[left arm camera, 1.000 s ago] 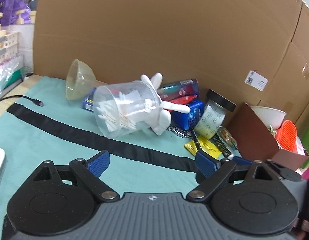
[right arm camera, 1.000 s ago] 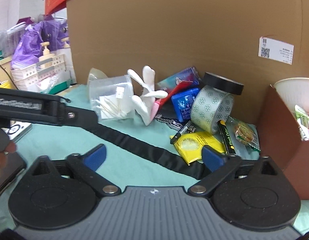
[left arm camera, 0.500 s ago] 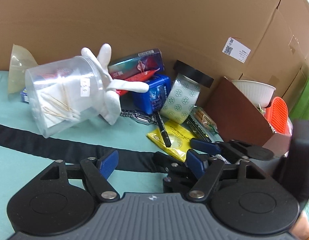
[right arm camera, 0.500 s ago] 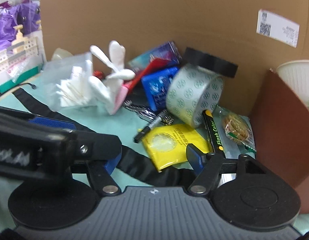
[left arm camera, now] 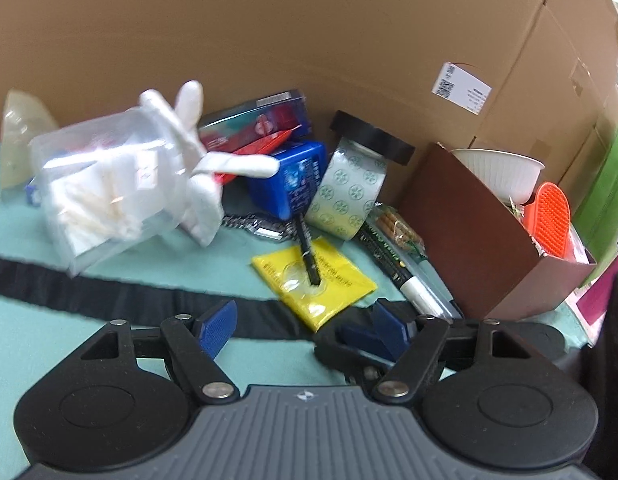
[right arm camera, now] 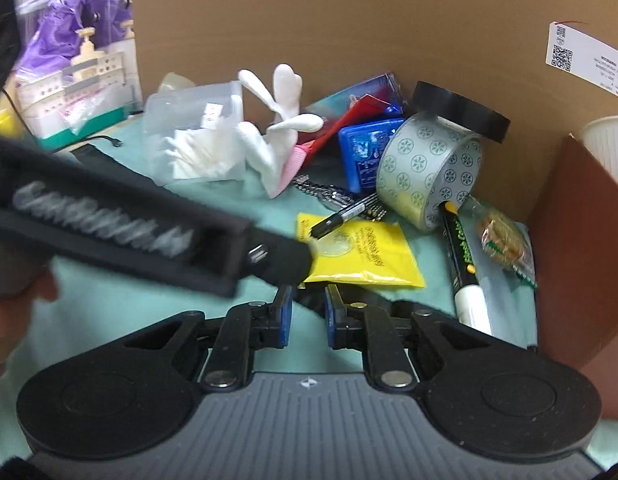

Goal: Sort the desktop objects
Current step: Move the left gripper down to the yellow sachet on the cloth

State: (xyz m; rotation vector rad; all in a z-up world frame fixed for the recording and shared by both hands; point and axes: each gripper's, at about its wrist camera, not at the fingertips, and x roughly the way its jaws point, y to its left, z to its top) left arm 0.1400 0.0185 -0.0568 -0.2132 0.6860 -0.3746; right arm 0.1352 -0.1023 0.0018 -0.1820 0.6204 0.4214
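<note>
on the teal mat (left arm camera: pixel 109 352) before the cardboard wall, the clutter lies in a heap: a yellow packet (right arm camera: pixel 361 252) with a black pen (right arm camera: pixel 345 214) lying across its far edge, a patterned tape roll (right arm camera: pixel 427 178) just behind, and a marker (right arm camera: pixel 463 264) running along the packet's right side toward the brown box (left arm camera: pixel 477 236). the right gripper (right arm camera: pixel 307 314) hangs just short of the packet's near edge; its jaws have just been closing and now stand nearly pressed together, and no object shows in the narrow gap between the pads, only the dark strap (left arm camera: pixel 89 294) of the mat behind it. the left gripper (left arm camera: pixel 305 322) hangs spread wide with nothing held, its body crossing low in front of the right one's view.

the risks, as a judgement: the two tools are crowded and could knock together; jaws this narrow would slide over the flat packet rather than pinch it; and pushing on it would likely roll the pen off and nudge the leaning tape roll, scattering the heap further.
</note>
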